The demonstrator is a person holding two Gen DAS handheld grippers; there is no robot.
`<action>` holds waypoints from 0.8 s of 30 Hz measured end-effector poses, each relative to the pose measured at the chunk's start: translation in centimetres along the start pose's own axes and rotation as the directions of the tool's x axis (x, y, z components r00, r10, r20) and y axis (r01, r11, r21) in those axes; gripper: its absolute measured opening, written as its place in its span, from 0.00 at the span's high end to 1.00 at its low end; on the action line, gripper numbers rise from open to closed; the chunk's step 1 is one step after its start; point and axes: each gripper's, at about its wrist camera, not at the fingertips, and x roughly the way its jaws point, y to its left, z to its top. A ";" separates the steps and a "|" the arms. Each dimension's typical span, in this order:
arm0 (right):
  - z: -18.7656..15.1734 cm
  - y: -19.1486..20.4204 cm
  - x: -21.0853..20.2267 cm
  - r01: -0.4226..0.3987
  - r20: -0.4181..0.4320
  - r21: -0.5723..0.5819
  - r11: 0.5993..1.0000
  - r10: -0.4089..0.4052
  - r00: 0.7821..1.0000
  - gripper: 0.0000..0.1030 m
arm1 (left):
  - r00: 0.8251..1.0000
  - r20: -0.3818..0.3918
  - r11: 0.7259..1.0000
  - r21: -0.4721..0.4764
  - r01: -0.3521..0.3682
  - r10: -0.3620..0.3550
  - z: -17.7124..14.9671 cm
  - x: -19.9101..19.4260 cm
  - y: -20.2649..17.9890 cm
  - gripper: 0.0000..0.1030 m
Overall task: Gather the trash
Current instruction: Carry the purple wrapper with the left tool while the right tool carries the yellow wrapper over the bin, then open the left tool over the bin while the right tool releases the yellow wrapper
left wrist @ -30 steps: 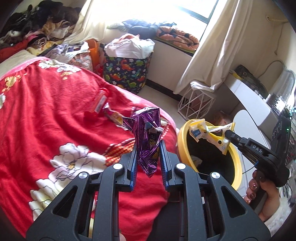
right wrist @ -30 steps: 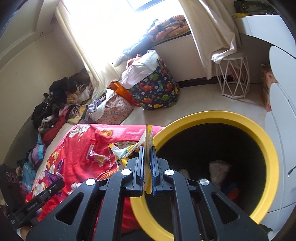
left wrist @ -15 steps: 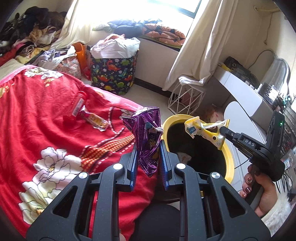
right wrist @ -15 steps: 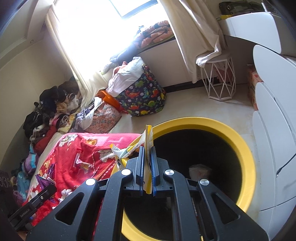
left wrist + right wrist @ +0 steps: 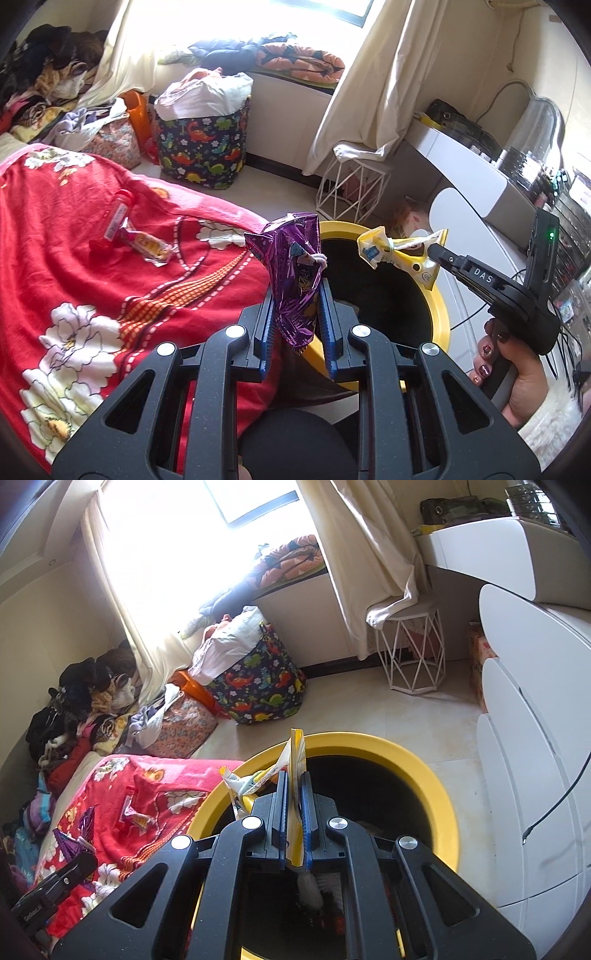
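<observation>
Crinkled purple foil bag (image 5: 295, 273), creased yellow wrapper (image 5: 400, 249), round yellow-rimmed bin (image 5: 439, 794)

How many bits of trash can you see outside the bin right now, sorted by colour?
Purple: 1, the purple snack bag held in the left gripper.
Yellow: 1, the yellow wrapper held in the right gripper over the yellow bin.
Red: 2, the red tube and the small red wrapper, both lying on the red blanket.
Total: 4.

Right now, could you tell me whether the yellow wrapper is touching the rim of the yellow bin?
Apart. The left wrist view shows the yellow wrapper pinched in the right tongs, hanging in the air above the yellow bin with nothing resting on the rim.
</observation>
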 end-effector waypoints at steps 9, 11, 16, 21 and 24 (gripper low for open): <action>0.1 -1.6 -0.7 0.048 0.011 0.016 0.999 -0.048 0.999 0.93 | 1.000 -0.017 0.999 0.039 0.025 -0.025 0.3 1.3 -1.7 0.85; 0.1 -2.0 -0.8 0.056 0.011 0.023 0.998 -0.056 0.998 0.93 | 0.999 -0.020 0.998 0.049 0.033 -0.032 0.3 1.6 -2.1 0.85; 0.2 -3.0 -1.0 0.069 0.010 0.033 0.997 -0.069 0.998 0.93 | 0.998 -0.036 0.996 0.072 0.045 -0.043 0.5 2.8 -3.2 0.85; 0.2 -3.5 -1.1 0.079 0.009 0.040 0.996 -0.079 0.997 0.93 | 0.997 -0.060 0.994 0.097 0.053 -0.048 0.5 4.1 -4.1 0.85; 0.2 -3.7 -1.2 0.083 0.008 0.039 0.996 -0.083 0.997 0.93 | 0.996 -0.074 0.993 0.104 0.059 -0.051 0.6 4.8 -4.3 0.85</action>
